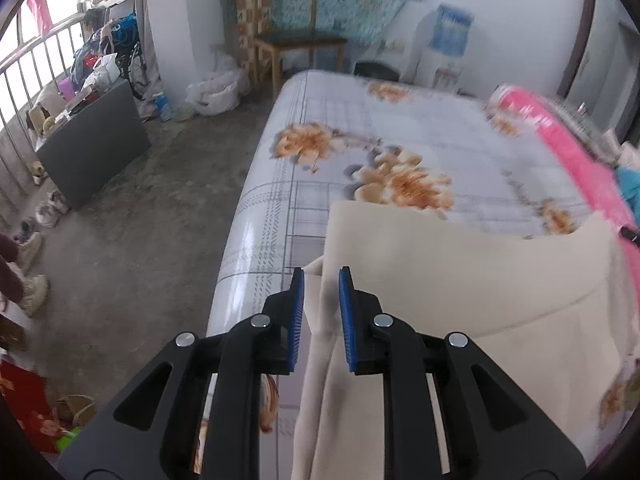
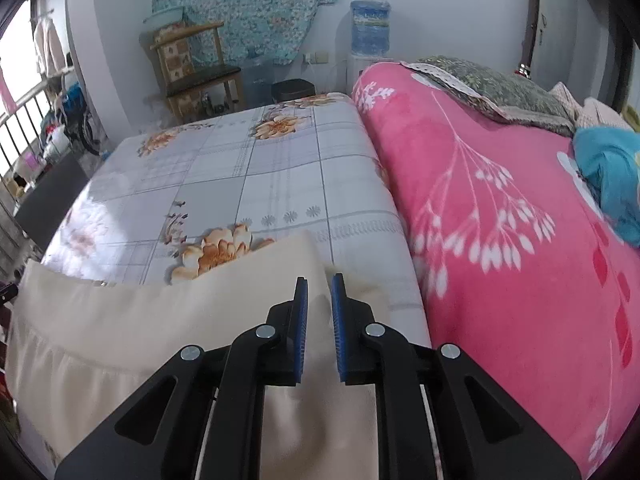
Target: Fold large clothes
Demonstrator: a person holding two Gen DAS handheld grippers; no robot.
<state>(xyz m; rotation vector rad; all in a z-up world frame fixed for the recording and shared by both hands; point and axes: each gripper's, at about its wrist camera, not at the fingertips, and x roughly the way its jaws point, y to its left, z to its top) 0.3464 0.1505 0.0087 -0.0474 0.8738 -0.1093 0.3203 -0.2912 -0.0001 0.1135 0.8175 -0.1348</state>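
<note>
A large cream garment [image 1: 460,280] lies on the floral bed sheet [image 1: 400,136], its upper layer folded over the lower one. My left gripper [image 1: 321,276] hovers over the garment's left corner. Its blue pads [image 1: 297,312] stand a little apart, with the cloth edge in the gap, and they do not pinch it. In the right wrist view the same garment [image 2: 140,320] spreads to the left. My right gripper [image 2: 319,282] is at its right corner, jaws slightly apart, with cloth between the pads [image 2: 338,328] but loose.
A pink blanket [image 2: 500,240] covers the bed's right side, with a pillow [image 2: 492,84] and blue cloth [image 2: 612,176] on it. Beyond the bed stand a wooden chair [image 1: 296,44] and a water dispenser [image 2: 368,36]. The floor [image 1: 140,232] at left holds shoes and a dark box [image 1: 92,148].
</note>
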